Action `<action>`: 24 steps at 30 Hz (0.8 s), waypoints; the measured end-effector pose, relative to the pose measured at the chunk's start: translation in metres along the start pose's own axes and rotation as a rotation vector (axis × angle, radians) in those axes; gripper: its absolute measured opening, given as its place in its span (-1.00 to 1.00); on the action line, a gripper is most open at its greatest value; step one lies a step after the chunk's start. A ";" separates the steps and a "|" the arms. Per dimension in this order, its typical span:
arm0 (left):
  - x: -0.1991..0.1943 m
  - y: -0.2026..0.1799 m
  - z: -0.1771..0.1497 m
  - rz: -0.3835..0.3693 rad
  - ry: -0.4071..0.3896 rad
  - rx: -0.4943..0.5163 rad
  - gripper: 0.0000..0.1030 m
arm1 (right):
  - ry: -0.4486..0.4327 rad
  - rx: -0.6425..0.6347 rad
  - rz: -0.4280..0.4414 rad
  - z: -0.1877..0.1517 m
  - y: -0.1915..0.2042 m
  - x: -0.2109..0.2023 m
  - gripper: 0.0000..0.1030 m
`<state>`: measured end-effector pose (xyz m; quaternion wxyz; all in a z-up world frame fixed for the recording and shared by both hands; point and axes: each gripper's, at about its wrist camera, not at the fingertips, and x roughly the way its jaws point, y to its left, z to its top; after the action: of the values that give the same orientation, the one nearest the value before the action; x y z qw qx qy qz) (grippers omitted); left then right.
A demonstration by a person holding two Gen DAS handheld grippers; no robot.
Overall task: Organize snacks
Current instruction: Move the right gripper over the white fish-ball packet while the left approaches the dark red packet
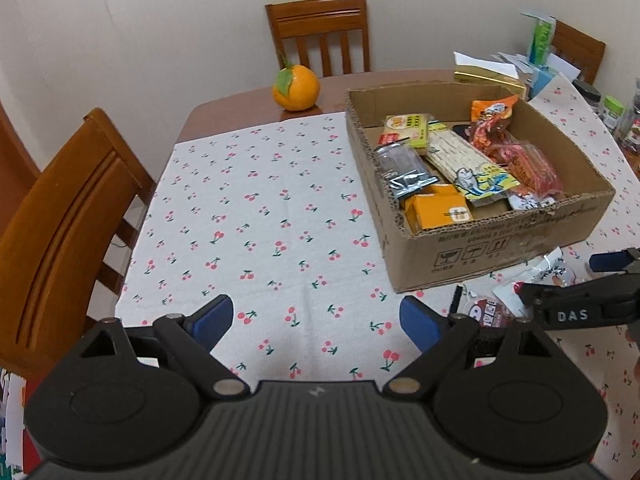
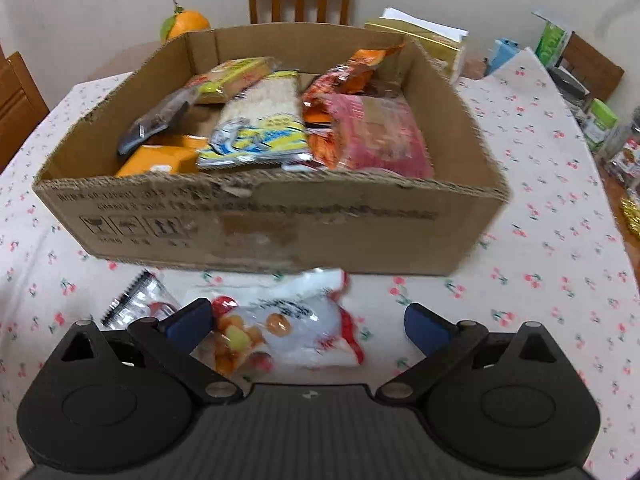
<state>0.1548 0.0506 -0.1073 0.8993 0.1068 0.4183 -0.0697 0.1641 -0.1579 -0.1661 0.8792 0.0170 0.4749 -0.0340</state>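
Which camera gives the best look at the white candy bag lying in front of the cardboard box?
The right wrist view. The white candy bag lies nearly whole between the open right gripper fingers, just before the cardboard box. The left wrist view catches only a white edge of it, mostly hidden behind the right gripper.

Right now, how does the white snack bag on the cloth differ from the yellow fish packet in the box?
The white snack bag lies loose on the tablecloth, outside the cardboard box; the yellow fish packet rests inside it, on other snacks. The white bag is puffy with a clear window showing colourful pieces; the fish packet is long and flat. Both are sealed.
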 end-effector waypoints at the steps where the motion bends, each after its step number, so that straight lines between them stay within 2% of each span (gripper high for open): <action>1: 0.000 -0.002 0.000 -0.007 -0.001 0.008 0.75 | 0.005 0.001 -0.004 -0.002 -0.003 -0.001 1.00; 9: -0.001 -0.013 0.001 -0.055 -0.006 0.034 0.75 | 0.054 0.053 -0.053 -0.016 -0.036 -0.012 1.00; 11: -0.002 -0.015 0.000 -0.065 -0.008 0.037 0.75 | 0.042 0.079 -0.058 -0.014 -0.040 -0.016 1.00; 13: -0.002 -0.017 0.000 -0.072 -0.007 0.035 0.75 | 0.029 0.109 -0.055 -0.010 -0.040 -0.016 1.00; 18: -0.002 -0.023 -0.002 -0.080 0.004 0.049 0.75 | -0.003 0.141 -0.112 0.001 -0.029 -0.003 1.00; 24: 0.001 -0.031 -0.003 -0.092 0.027 0.050 0.75 | 0.006 0.143 -0.155 -0.001 -0.026 0.008 1.00</action>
<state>0.1466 0.0209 -0.1143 0.8865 0.1110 0.4329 -0.1201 0.1657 -0.1838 -0.1727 0.8691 0.0431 0.4738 -0.1355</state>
